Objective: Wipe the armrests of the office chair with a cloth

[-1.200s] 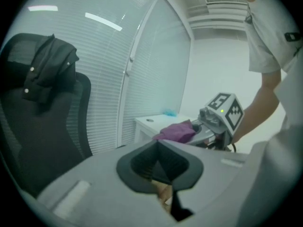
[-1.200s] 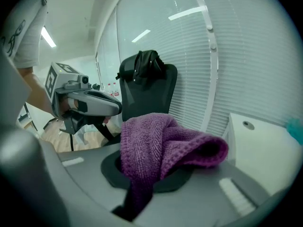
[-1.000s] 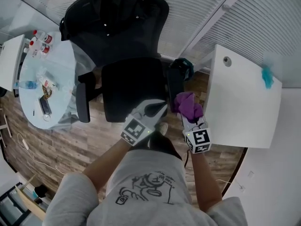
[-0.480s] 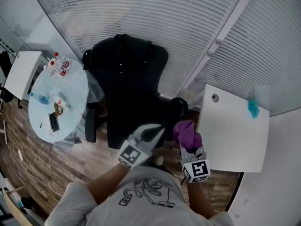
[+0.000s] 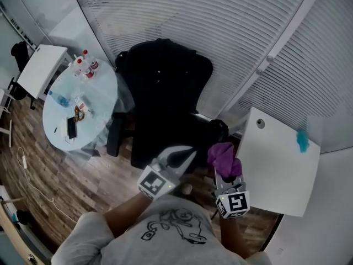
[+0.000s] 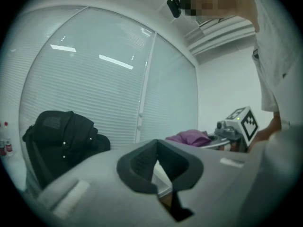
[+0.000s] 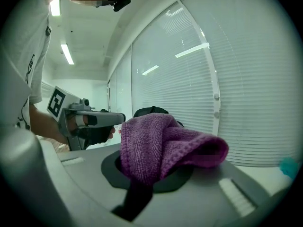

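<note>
Roughly by size: slatted blinds fill the upper part of the head view, and a wood-plank floor lies below. The black office chair stands at center with its back toward the blinds. A black jacket hangs over the backrest. A white desk sits just to the right of the chair, a round glass table to its left, and a small white table beyond that. One armrest stands out clearly on the view's left side of the seat. The other is dark and hard to separate from the seat.

The person's shirt and forearms fill the bottom edge. The left gripper hovers over the seat's front edge. Its jaws are together at the tips with nothing between them. The right gripper is just beside it, between the chair and the desk, and its jaws are clamped on the purple cloth. The cloth is bunched up over the jaws and droops past them. Whether it touches the chair, cannot tell.

Small stuff: bottles stand at the glass table's far edge, and a phone lies nearer. A teal object sits at the desk's far corner. A thin cable runs along the floor.
</note>
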